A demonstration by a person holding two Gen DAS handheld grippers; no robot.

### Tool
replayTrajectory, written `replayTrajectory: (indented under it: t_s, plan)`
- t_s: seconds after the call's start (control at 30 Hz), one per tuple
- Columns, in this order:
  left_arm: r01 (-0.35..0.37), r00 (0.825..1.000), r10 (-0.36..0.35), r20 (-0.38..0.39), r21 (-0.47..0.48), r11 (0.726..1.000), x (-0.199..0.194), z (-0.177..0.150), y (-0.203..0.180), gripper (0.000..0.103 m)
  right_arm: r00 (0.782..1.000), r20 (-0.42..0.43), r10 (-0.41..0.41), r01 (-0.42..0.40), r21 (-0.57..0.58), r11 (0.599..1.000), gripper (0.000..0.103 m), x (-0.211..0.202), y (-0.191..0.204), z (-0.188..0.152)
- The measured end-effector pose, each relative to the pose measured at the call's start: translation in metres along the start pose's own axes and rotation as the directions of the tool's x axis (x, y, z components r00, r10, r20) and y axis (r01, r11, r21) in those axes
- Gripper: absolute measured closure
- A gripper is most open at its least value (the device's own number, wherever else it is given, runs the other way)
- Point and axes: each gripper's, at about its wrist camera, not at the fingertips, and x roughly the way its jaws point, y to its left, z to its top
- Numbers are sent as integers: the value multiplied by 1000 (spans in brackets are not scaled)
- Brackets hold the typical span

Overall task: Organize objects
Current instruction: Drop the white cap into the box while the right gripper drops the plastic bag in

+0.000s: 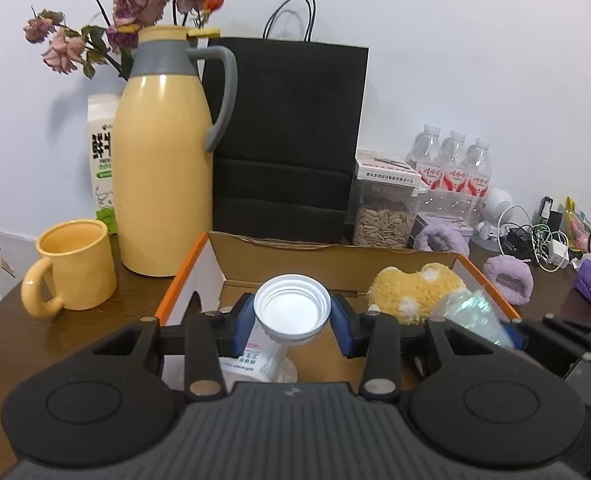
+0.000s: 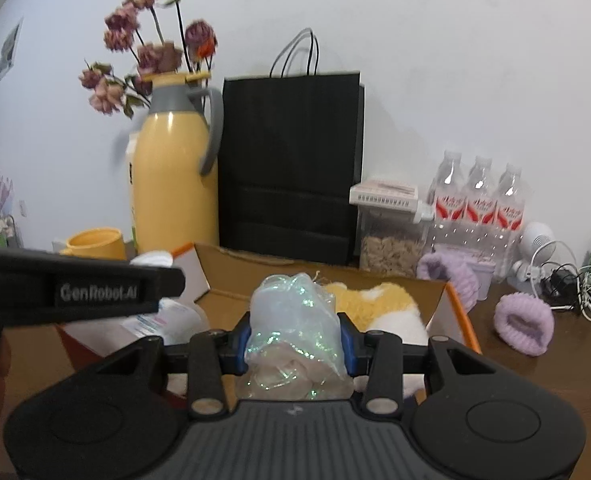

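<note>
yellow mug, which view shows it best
Left wrist view: the yellow mug shows whole, handle and open rim, beside the yellow thermos jug. The right wrist view shows only its rim behind the left gripper.

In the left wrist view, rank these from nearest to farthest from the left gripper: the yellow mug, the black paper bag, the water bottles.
From the left gripper, shut on a white bottle:
1. Yellow mug, to the left on the table.
2. Black paper bag, straight ahead behind the box.
3. Water bottles, far right against the wall.
</note>
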Motion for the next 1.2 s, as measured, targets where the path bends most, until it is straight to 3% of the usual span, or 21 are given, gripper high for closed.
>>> replayTrajectory:
  t_s: [0.2, 0.33, 0.4, 0.43, 0.47, 0.5, 0.6, 1.2]
  plan:
    - [18, 999, -17, -41, 42, 999, 23, -9, -3, 62, 999, -32, 0, 0, -3, 1000, 62, 19, -6, -9]
    - [20, 999, -16, -51, 70, 997, 31, -14, -3, 58, 999, -49, 2, -2, 3, 1000, 52, 25, -10, -14]
    - [11, 999, -8, -42, 84, 996, 31, -16, -3, 44, 999, -50, 7, -6, 9, 1000, 39, 24, -11, -14]
    - [8, 1000, -5, -29, 84, 996, 29, -16, -2, 30, 999, -45, 8, -7, 10, 1000, 27, 23, -11, -14]
    - [3, 1000, -1, -18, 79, 997, 27, -16, -1, 9, 999, -37, 6, -6, 9, 1000, 16, 22, -11, -14]
    - [-5, 1000, 5, -1, 70, 998, 25, -16, 0, 0, 1000, -30, 3, -3, 6, 1000, 13, 20, -10, -14]
    - [-16, 999, 15, 33, 52, 999, 21, -15, 2, 0, 1000, -16, 4, -4, 1, 1000, 3, 15, -8, -14]
    - [-42, 996, 42, 75, 5, 999, -15, -2, 23, 0, 998, 69, -12, 12, -10, 1000, 0, -32, -3, -12]
